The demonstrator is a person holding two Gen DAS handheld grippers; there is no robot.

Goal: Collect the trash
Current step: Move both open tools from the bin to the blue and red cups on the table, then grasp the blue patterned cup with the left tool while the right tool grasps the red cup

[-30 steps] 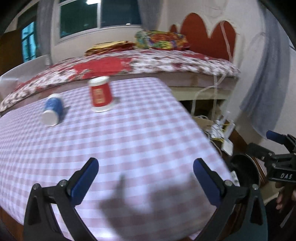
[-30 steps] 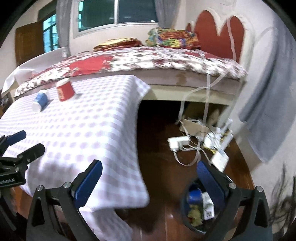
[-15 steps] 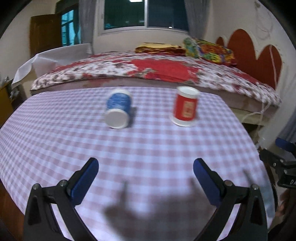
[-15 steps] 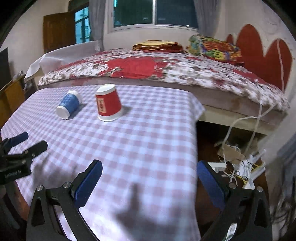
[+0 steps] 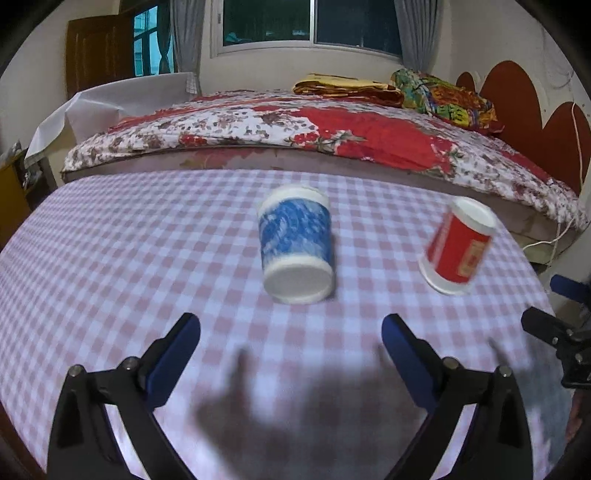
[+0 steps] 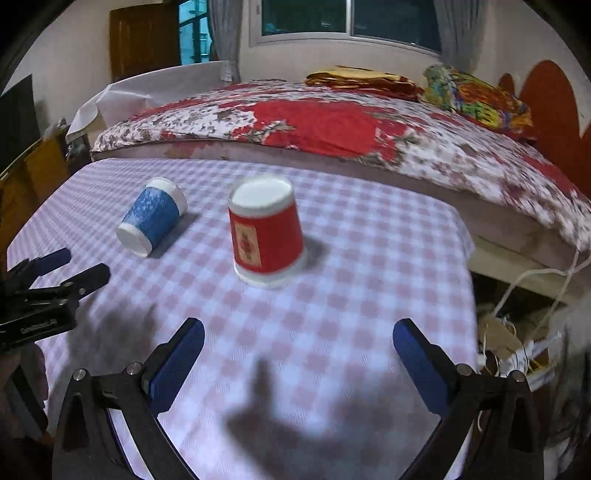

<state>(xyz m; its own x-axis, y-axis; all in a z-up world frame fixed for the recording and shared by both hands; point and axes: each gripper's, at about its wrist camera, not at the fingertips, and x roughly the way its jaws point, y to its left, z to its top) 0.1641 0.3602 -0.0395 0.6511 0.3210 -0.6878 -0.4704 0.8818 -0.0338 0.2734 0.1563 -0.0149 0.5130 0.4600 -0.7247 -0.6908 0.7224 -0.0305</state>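
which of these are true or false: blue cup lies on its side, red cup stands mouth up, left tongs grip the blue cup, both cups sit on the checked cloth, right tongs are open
1. The blue cup lies on its side: true.
2. The red cup stands mouth up: false, it stands upside down, mouth on the cloth.
3. The left tongs grip the blue cup: false, they are open and short of it.
4. Both cups sit on the checked cloth: true.
5. The right tongs are open: true, with nothing between them.

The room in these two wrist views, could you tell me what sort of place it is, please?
Most likely a home bedroom: a bed with a floral red quilt and red headboard, a curtained window, and a table under a checked cloth.
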